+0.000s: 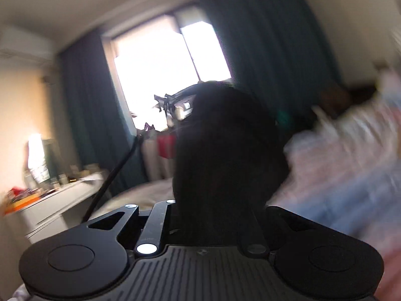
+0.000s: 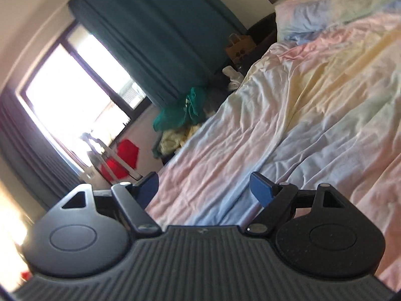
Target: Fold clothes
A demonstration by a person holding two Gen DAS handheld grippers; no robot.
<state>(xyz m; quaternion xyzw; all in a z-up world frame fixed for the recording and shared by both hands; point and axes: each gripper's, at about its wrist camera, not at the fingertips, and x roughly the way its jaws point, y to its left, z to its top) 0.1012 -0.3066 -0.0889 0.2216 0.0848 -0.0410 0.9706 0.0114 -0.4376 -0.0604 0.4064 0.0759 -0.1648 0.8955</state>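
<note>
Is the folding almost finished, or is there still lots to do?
Nothing looks folded yet. The left gripper is shut on a dark garment, held up in front of the window. The right gripper is open and empty above the pastel bedspread. The folding itself is still to do.

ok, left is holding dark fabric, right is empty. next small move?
Probably bring the open right gripper across to take a free edge of the dark garment bunched in the left gripper. It hangs in a clump and hides the left fingers, so it needs spreading over the pastel bedsheet before any fold.
</note>
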